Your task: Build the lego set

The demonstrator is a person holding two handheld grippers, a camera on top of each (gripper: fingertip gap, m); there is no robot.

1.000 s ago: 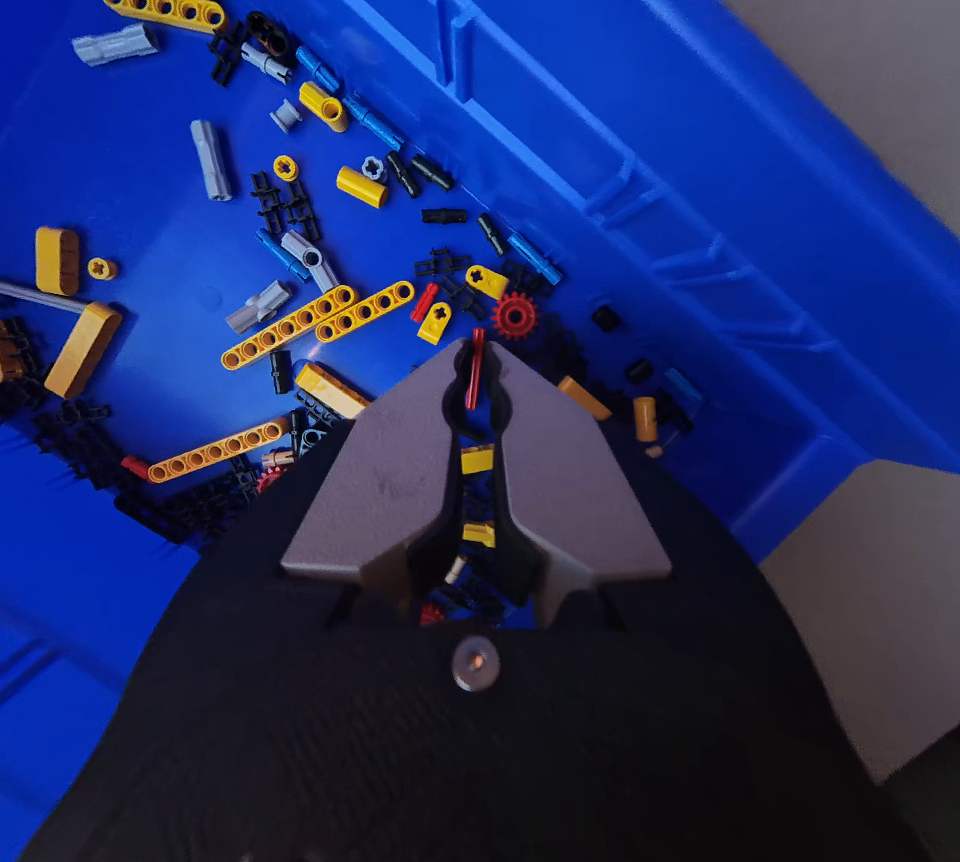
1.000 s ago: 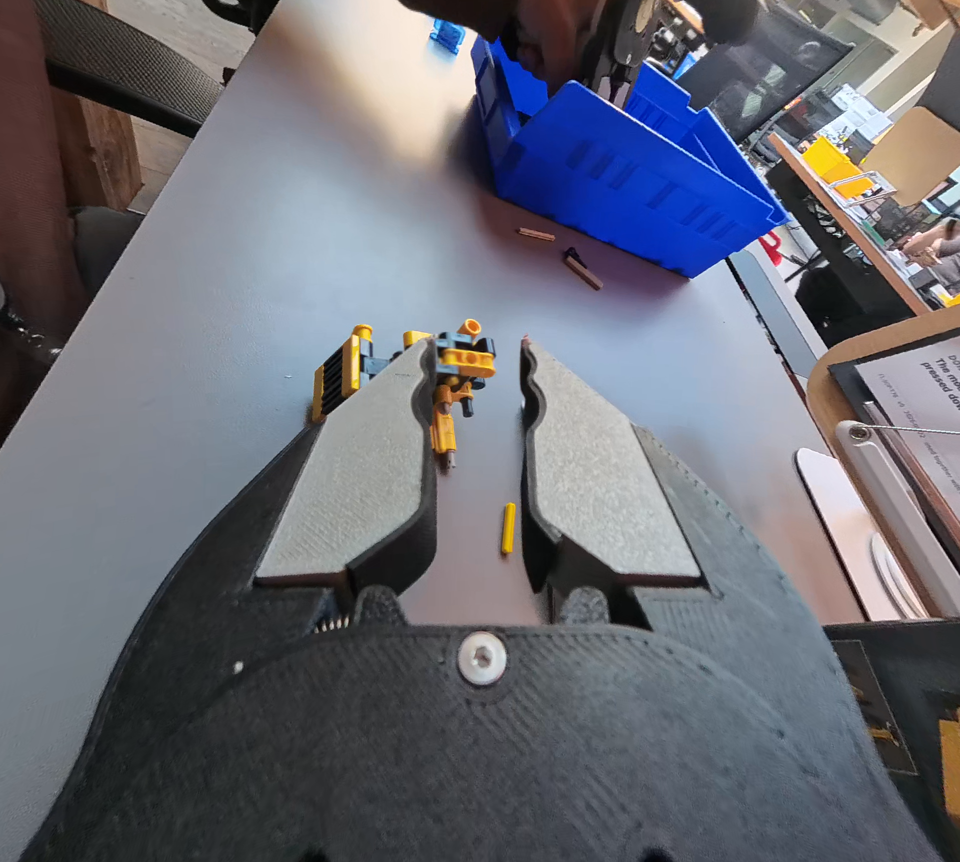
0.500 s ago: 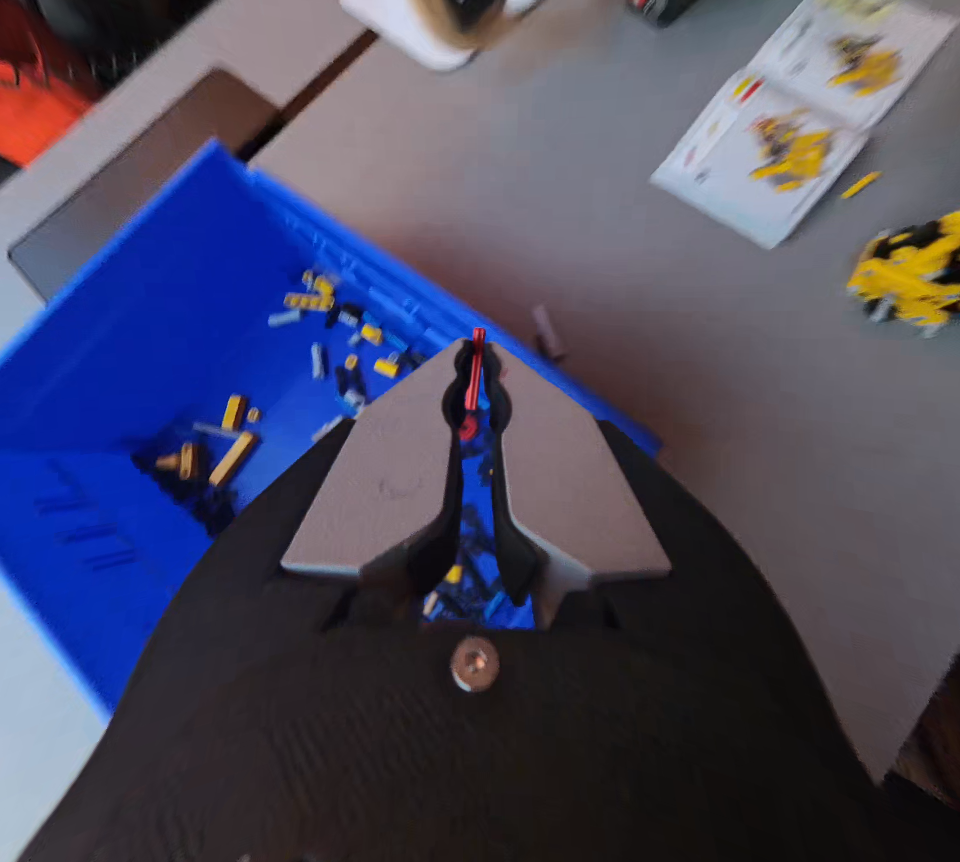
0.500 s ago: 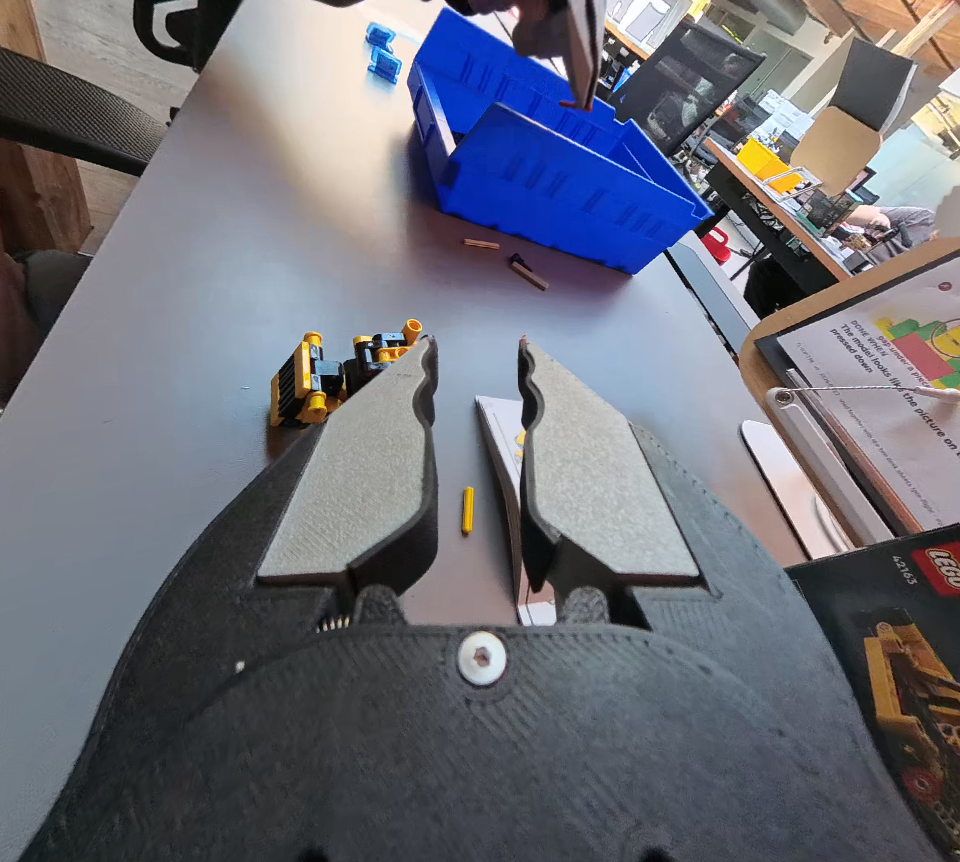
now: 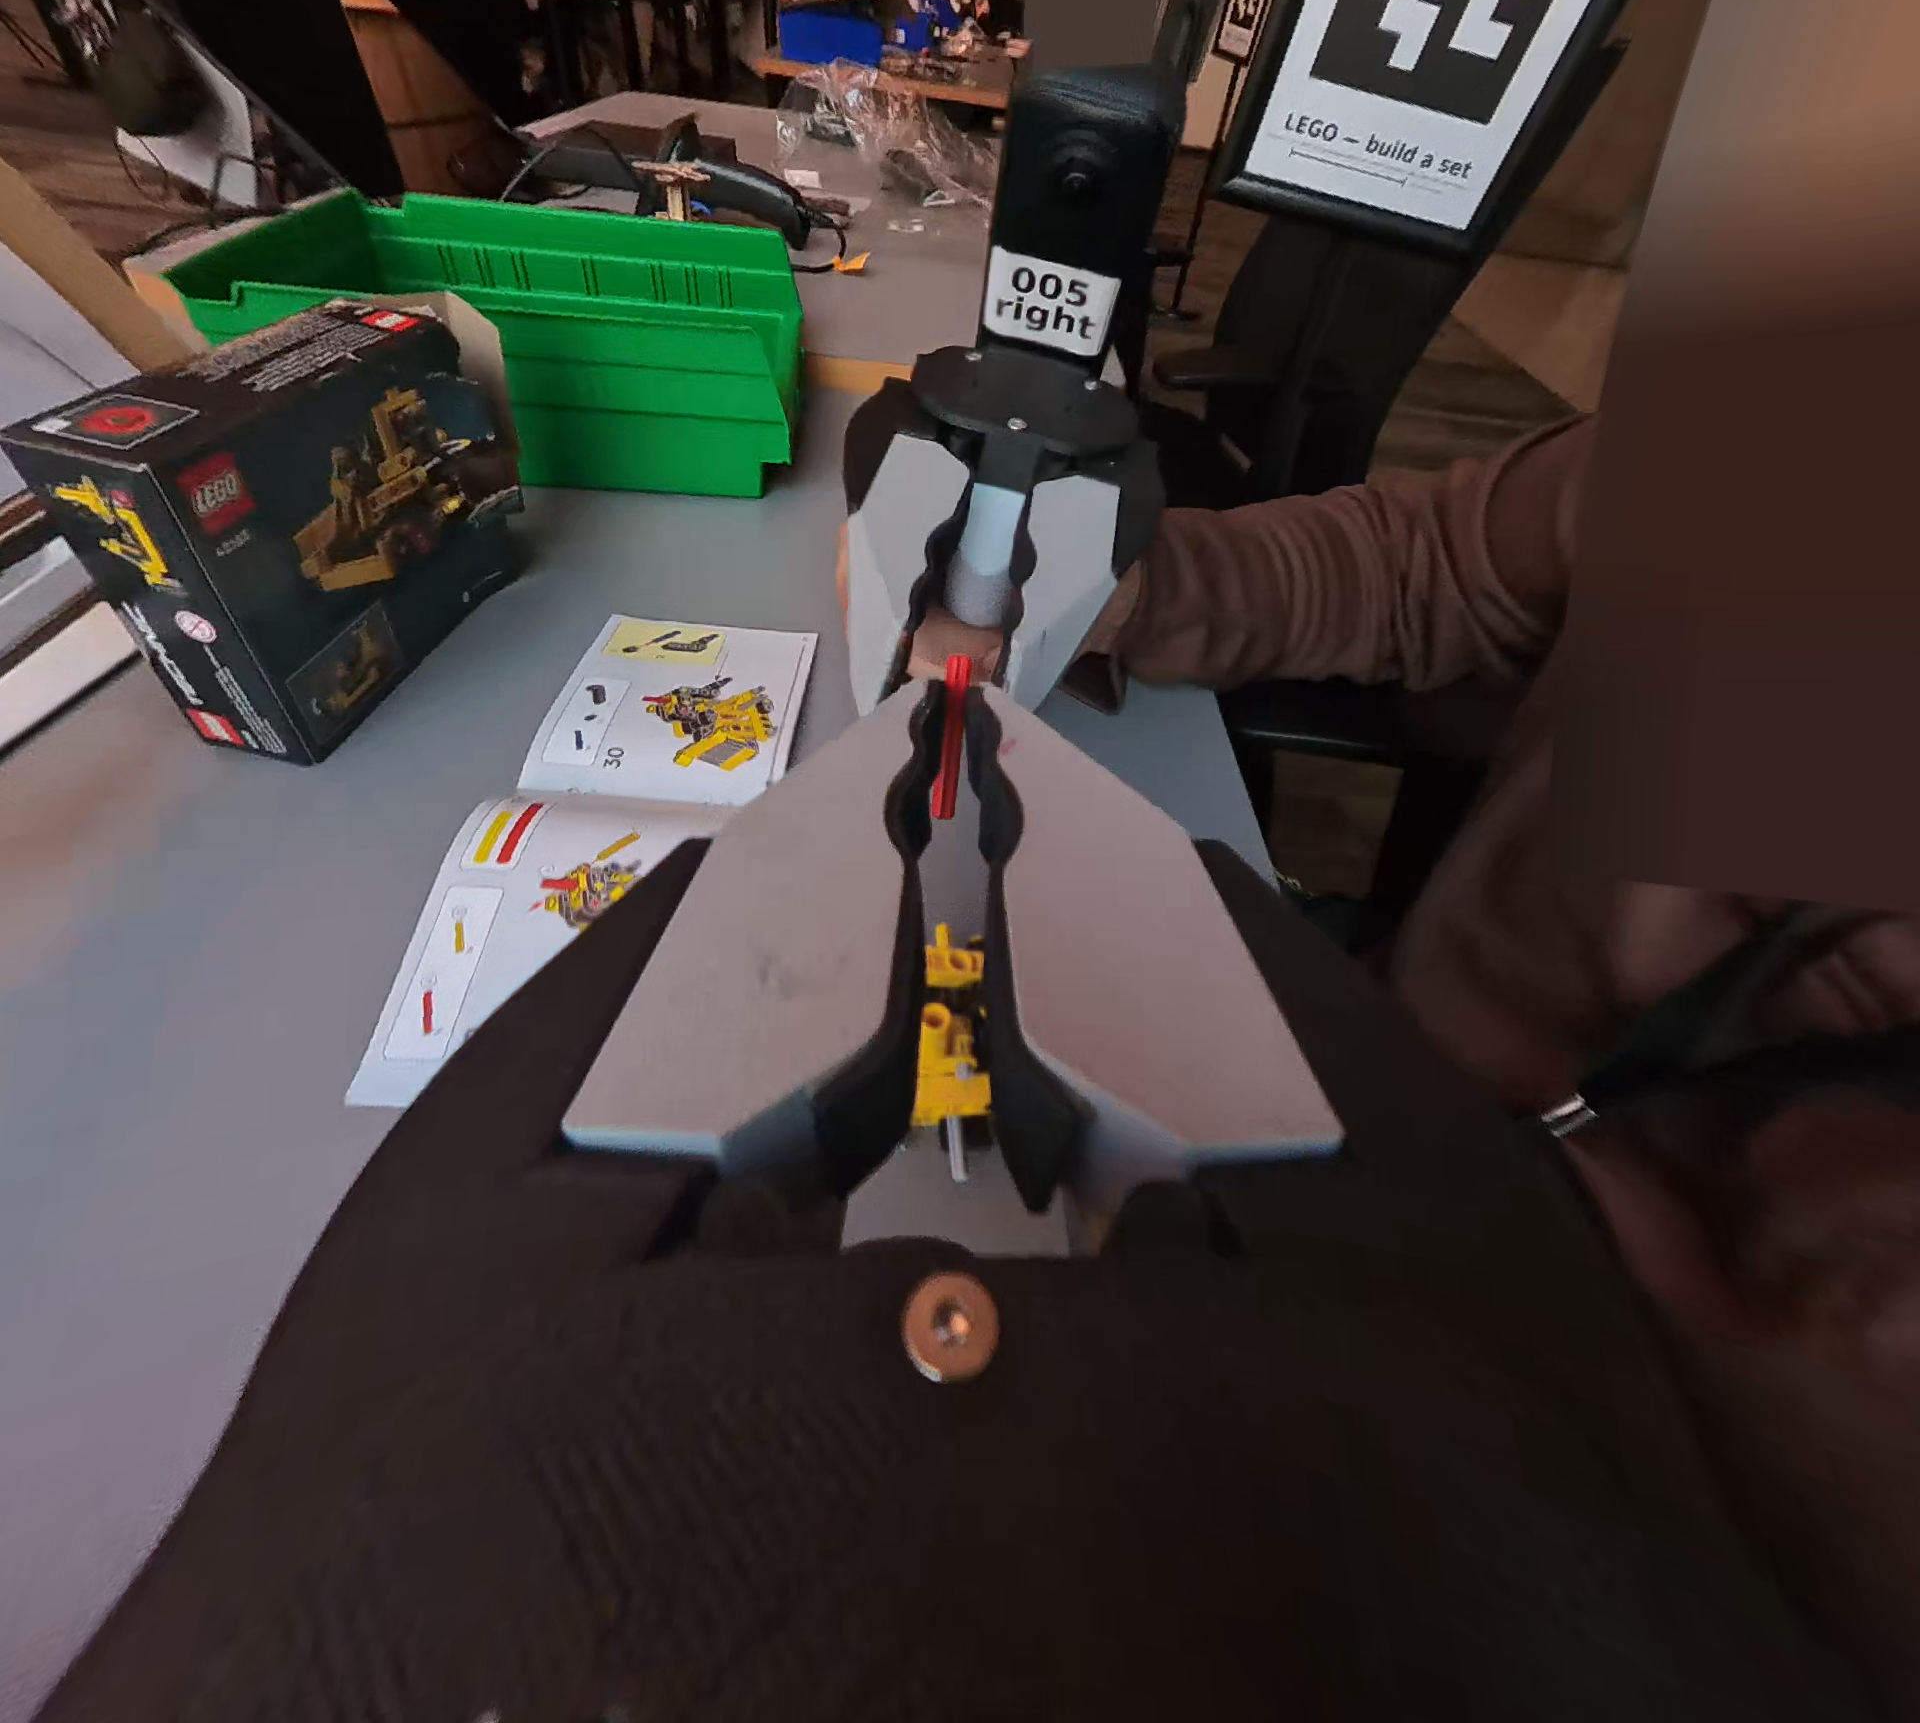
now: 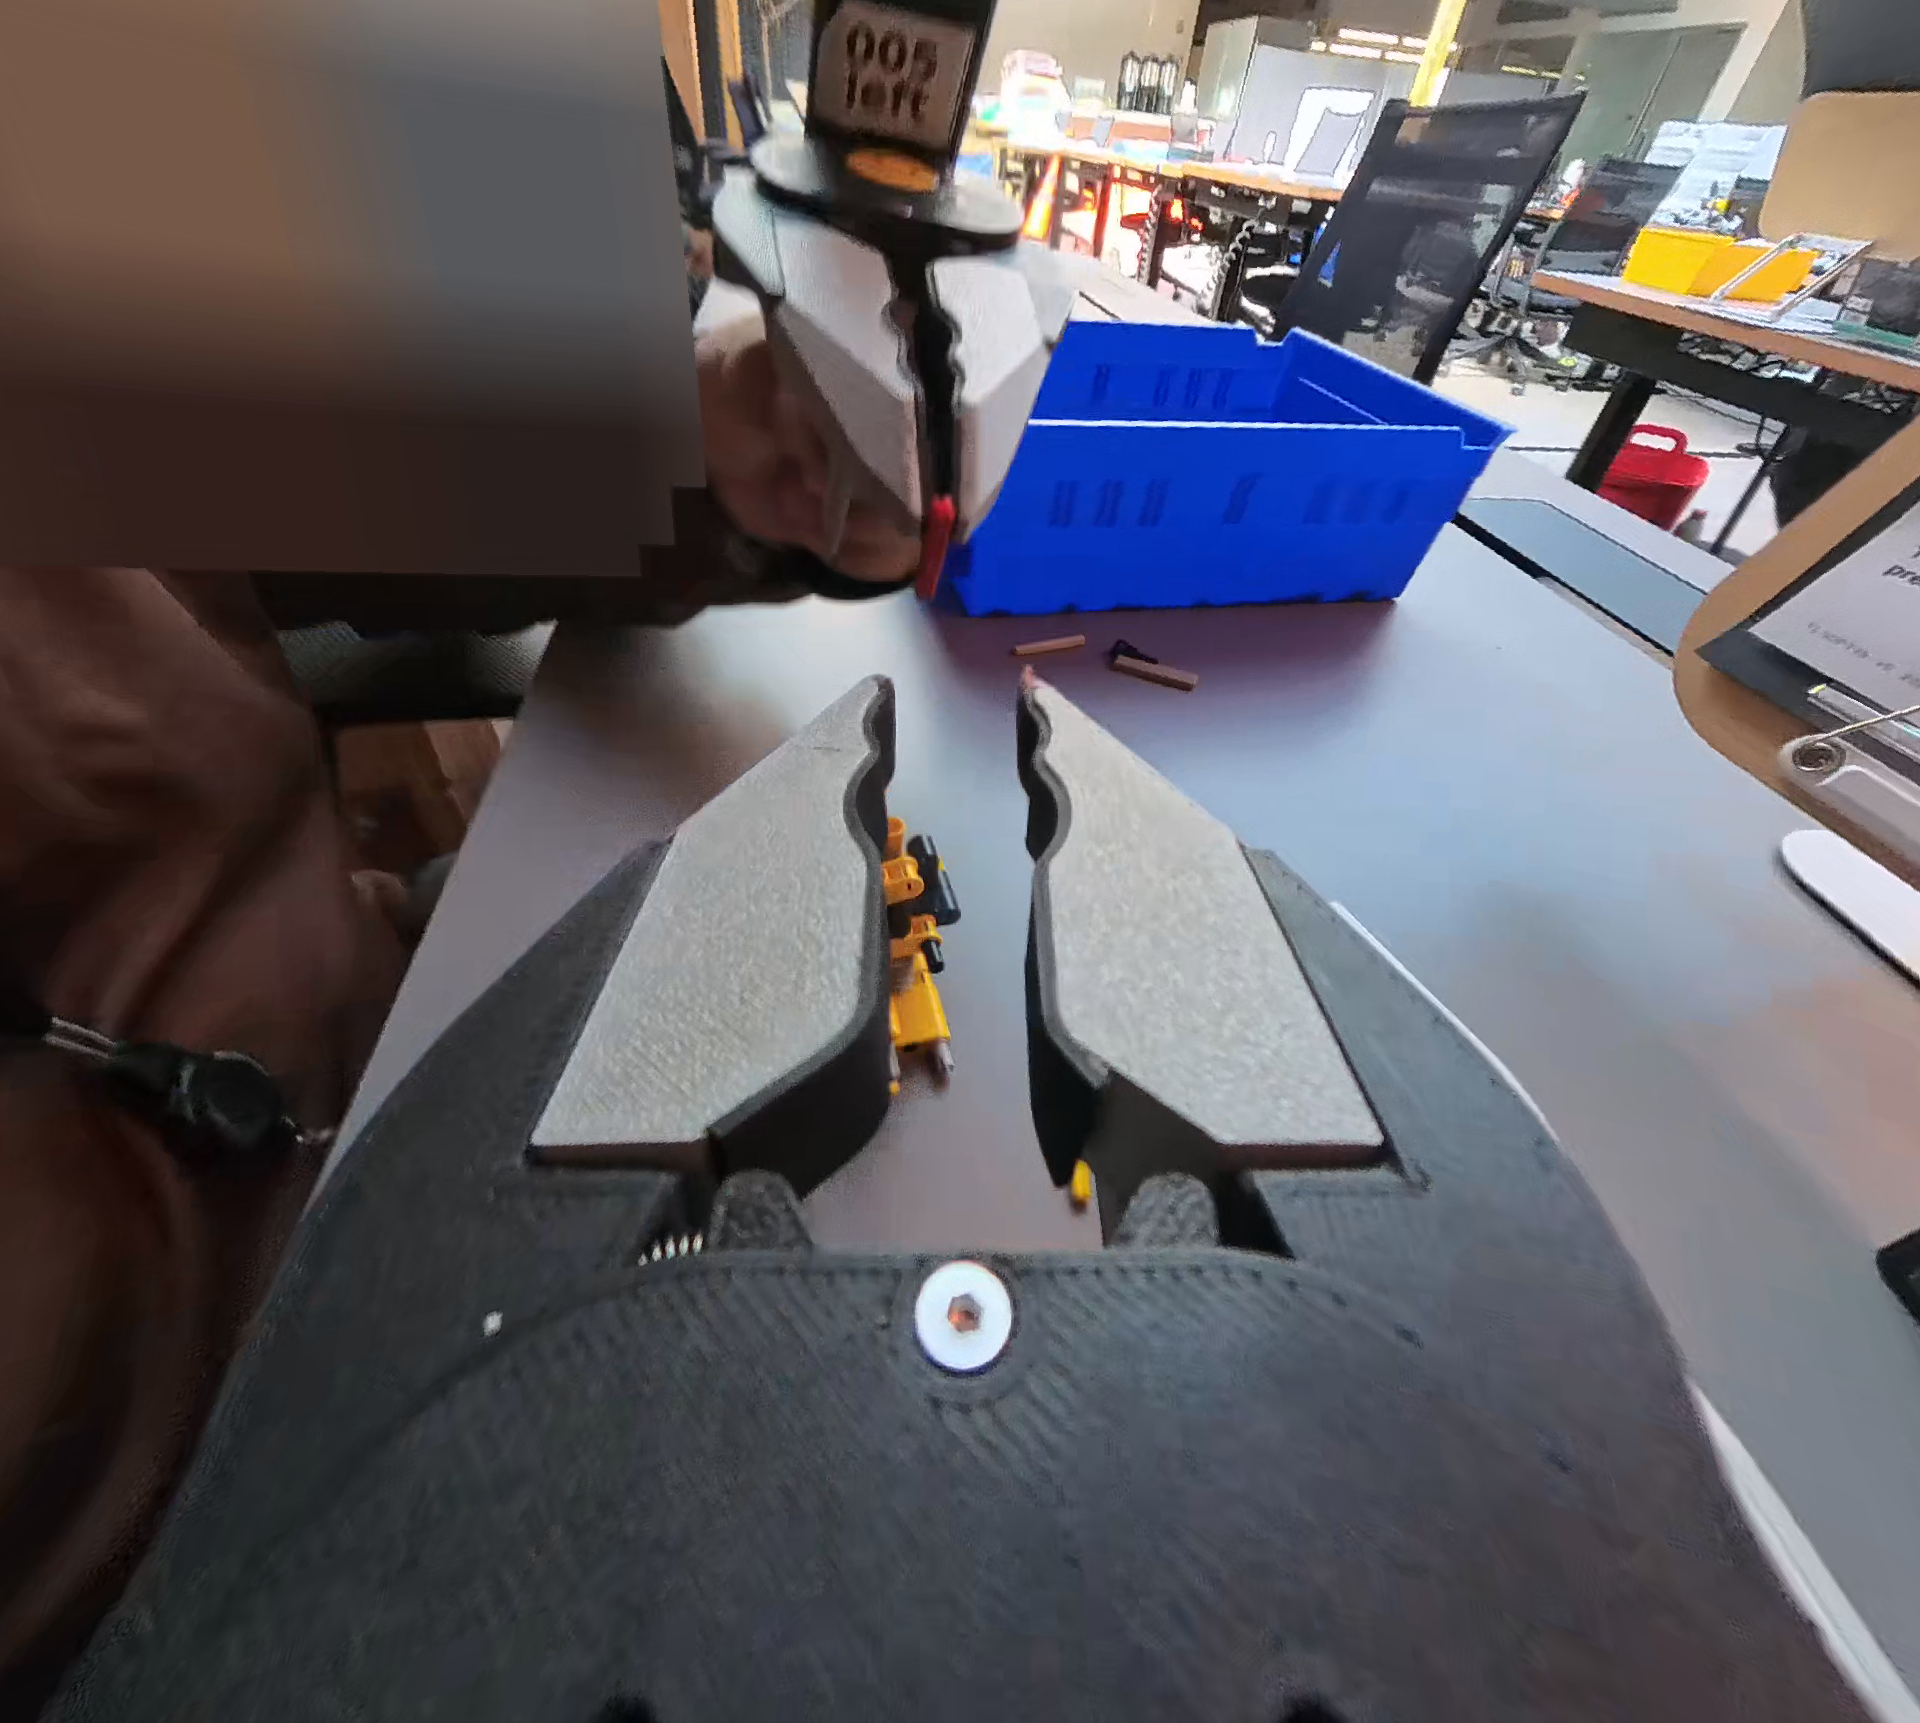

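Observation:
My left gripper (image 5: 950, 699) is shut on a thin red axle piece (image 5: 947, 754) and holds it above the table. It also shows in the right wrist view (image 6: 935, 530), with the red piece (image 6: 938, 539) sticking out of its tips. The small yellow and black partial model (image 6: 916, 951) lies on the grey table between the fingers of my open, empty right gripper (image 6: 956, 705), close to the left finger. In the left wrist view the model (image 5: 948, 1029) shows below my shut fingers. The right gripper (image 5: 961, 634) faces me there.
A blue parts bin (image 6: 1216, 489) stands behind, with two small brown pieces (image 6: 1151, 674) in front of it. A short yellow pin (image 6: 1078, 1180) lies by my right finger. An open instruction booklet (image 5: 623, 800), the set's box (image 5: 281, 510) and a green bin (image 5: 582, 323) lie to the left. My left and right fingertips are right by each other.
My left gripper has lifted the red piece out of the blue bin and swung over the table to above the model. My right gripper has shifted so the model lies between its fingers.

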